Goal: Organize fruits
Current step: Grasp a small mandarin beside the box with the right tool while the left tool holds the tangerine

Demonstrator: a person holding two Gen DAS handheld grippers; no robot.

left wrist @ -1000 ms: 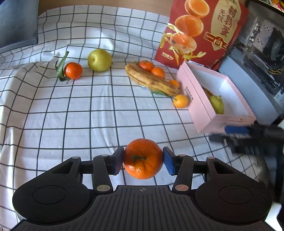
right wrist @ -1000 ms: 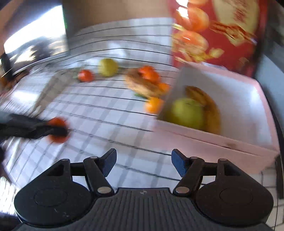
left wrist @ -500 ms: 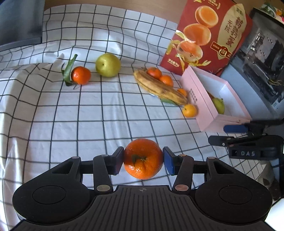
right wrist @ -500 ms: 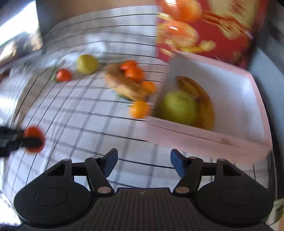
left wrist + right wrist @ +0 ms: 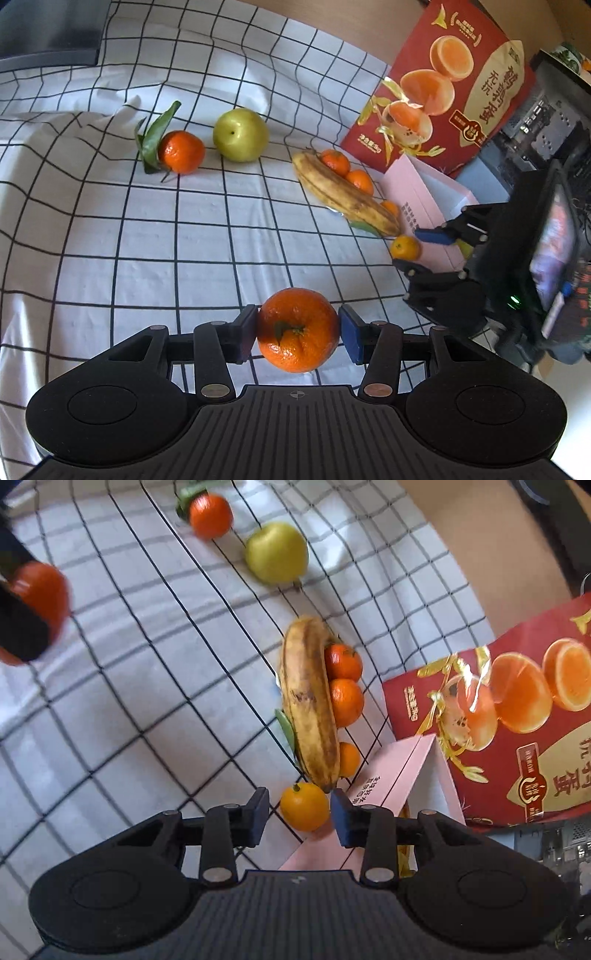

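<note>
My left gripper (image 5: 297, 329) is shut on a large orange (image 5: 297, 329), held above the checked cloth. In the right wrist view that orange (image 5: 40, 594) shows blurred at the far left. My right gripper (image 5: 299, 812) straddles a small yellow-orange citrus (image 5: 304, 806) lying at the corner of the pink box (image 5: 391, 775). Its jaws are closing, and a gap still shows beside the left pad. From the left wrist view the right gripper (image 5: 424, 251) sits around the same citrus (image 5: 405, 247). A spotted banana (image 5: 310, 701) lies just beyond it.
Three mandarins (image 5: 343, 661) lie against the banana's far side. A green apple (image 5: 241, 134) and a leafy mandarin (image 5: 181, 151) sit farther back. A red fruit bag (image 5: 443, 92) stands behind the pink box (image 5: 417, 206). Dark equipment is at the right.
My right gripper rolled and swung left from the pink box down to the small citrus, its jaws narrowing around it. My left gripper drifted a little, still holding the large orange.
</note>
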